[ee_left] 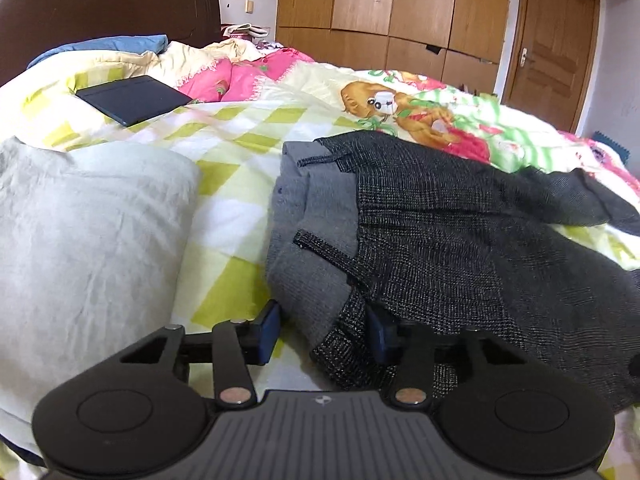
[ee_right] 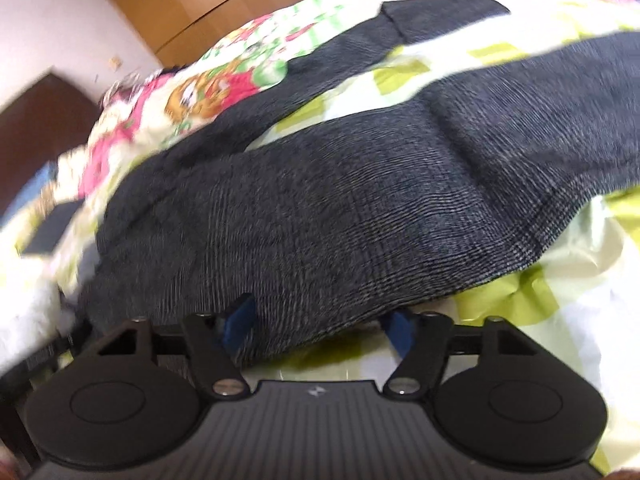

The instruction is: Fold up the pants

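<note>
Pants (ee_left: 440, 232): dark grey woven pair, spread on bed (ee_left: 240, 152), waistband near. Likely soft, light, limp; best taken at waistband corners. Left tool (ee_left: 325, 332): wide, straddling waistband edge. Right tool (ee_right: 318, 330): wide, cloth between fingers. Pillow (ee_left: 88, 216) left.

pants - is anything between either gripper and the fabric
Nothing visible. The left gripper is open with a corner of the pants at the waistband between its fingers. The right gripper is open too, with the pants' edge draped into its gap.
</note>
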Available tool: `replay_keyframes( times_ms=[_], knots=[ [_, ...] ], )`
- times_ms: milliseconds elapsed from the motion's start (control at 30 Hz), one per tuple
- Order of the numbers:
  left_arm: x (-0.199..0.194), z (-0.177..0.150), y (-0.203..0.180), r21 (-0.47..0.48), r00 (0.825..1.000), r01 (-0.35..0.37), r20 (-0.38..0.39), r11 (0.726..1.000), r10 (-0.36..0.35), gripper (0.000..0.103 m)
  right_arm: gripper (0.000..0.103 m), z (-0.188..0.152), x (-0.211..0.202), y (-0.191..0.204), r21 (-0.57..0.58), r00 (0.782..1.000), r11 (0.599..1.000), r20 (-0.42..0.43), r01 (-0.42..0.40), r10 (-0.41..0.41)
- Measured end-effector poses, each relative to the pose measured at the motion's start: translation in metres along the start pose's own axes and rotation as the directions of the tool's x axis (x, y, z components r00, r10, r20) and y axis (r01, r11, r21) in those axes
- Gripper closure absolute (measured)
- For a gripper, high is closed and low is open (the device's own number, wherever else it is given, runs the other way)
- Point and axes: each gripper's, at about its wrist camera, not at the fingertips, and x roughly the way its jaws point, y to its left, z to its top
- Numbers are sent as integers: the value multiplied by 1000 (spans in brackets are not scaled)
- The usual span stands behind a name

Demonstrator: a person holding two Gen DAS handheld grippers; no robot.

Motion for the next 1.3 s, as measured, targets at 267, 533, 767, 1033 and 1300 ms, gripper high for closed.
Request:
replay_keyframes(
  times_ms=[267, 533, 767, 1033, 1300],
  knots=[
    [-14, 3, 9, 2, 1000, 18, 26, 1000, -18, 47, 43, 8, 4, -12, 116, 999, 993, 19, -34, 32],
    [-39, -5, 20, 29, 999, 35, 2, 999, -35, 47, 95, -12, -34, -27, 128, 994, 990, -82, -62, 72],
    [-77, -24, 36, 114, 995, -98, -13, 989, 100, 77, 91, -55, -63, -1, 38, 981, 995, -171, -91, 96],
    [-109, -18, 8, 207, 992, -112, 79, 972, 98, 77, 72, -23, -124, -45, 63, 1000, 998, -8, -18, 18],
    [-101, -15, -92, 353, 996, 43, 53, 935, -66, 70, 56, 46, -175, -203, 315, 876, 891, 251, 328, -412]
  ],
)
